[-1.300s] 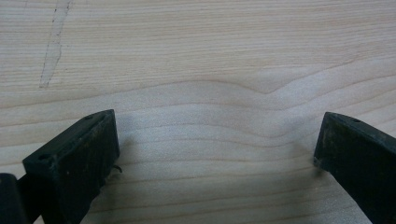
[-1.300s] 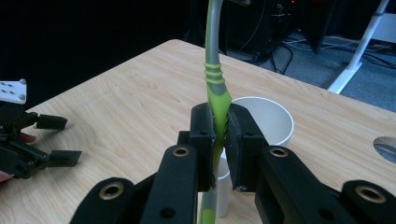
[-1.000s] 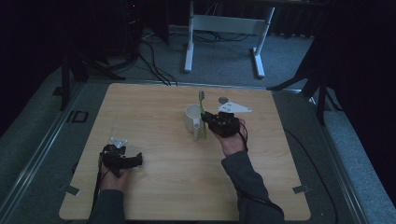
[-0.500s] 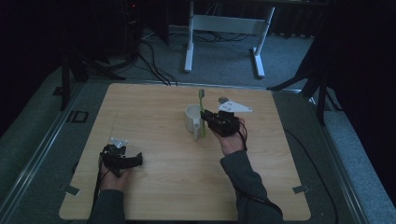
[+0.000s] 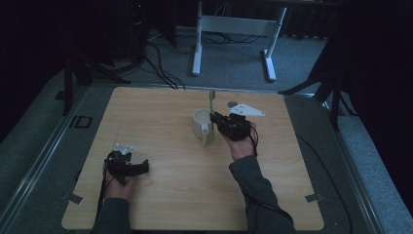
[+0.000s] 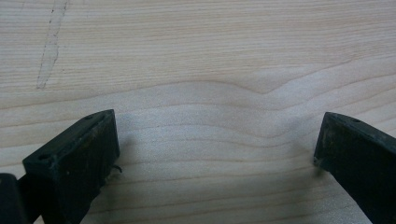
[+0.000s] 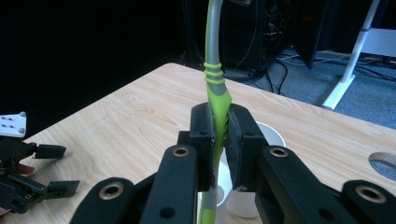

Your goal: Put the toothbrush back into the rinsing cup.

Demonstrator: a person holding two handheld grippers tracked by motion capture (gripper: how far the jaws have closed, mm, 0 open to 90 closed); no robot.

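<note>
The green toothbrush point(image 7: 218, 100) stood upright, clamped between the closed jaws of the right gripper point(image 7: 219, 140), its lower end just beside the white mug point(image 5: 201, 126) near the table's middle. Bare wood lay around them; the far table edge point(image 5: 195, 89) sat near. The left gripper point(image 6: 215, 154) rested wide open and empty, well apart toward the near-left corner.

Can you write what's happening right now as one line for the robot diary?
right gripper: shut on toothbrush, upright beside white mug | left gripper: open, holding nothing, on table
</note>
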